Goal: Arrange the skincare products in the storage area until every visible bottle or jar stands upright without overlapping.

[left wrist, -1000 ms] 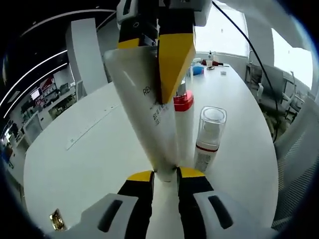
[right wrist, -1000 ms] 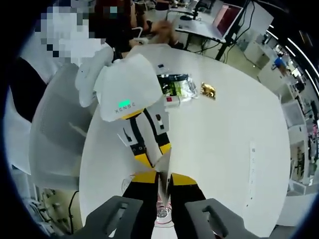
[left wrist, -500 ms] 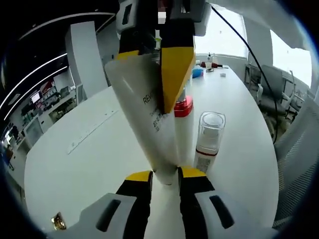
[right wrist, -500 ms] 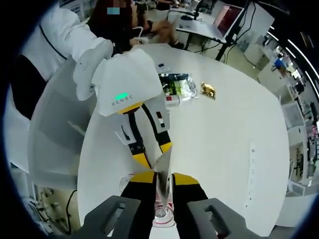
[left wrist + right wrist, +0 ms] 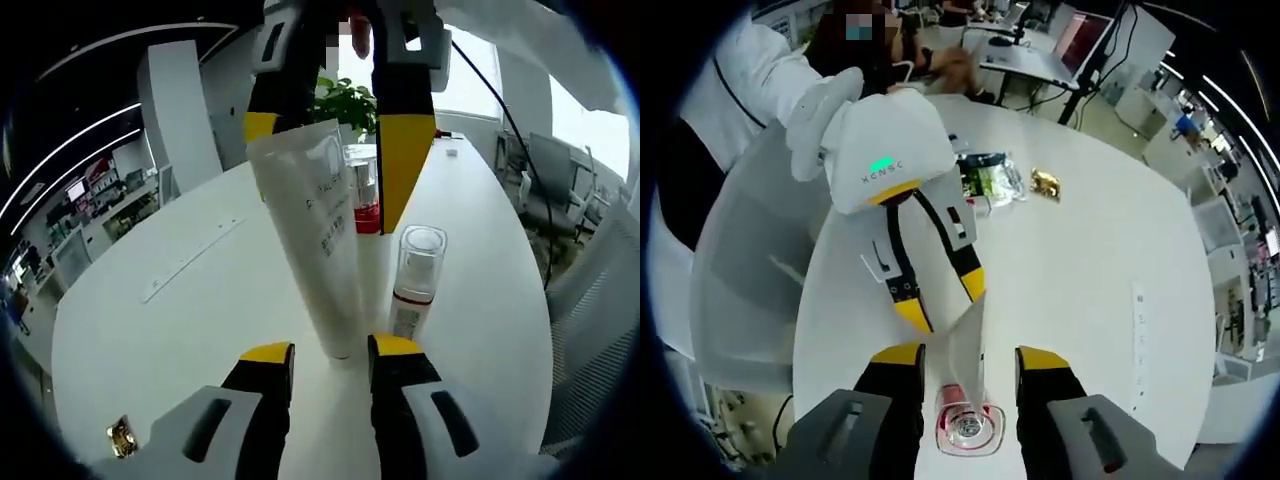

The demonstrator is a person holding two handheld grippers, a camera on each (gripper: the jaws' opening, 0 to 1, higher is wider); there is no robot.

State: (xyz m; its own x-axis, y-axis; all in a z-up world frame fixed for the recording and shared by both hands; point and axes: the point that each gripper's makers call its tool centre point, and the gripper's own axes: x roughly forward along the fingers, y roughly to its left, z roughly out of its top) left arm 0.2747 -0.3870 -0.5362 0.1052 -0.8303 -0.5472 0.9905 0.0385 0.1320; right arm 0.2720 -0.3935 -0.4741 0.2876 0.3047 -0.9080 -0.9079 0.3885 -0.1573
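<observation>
White tube (image 5: pixel 318 240) upright, cap down

Both hand-held grippers — left (image 5: pixel 330 352), right (image 5: pixel 969 356) — jaws parted, facing each other.

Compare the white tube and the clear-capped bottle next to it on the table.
The white tube is taller and opaque, widening to a flat crimped top; the bottle is shorter, with a see-through cap and a red band. The tube stands cap down, between open tongs; the bottle stands cap up, untouched. Both are upright on the white table.
</observation>
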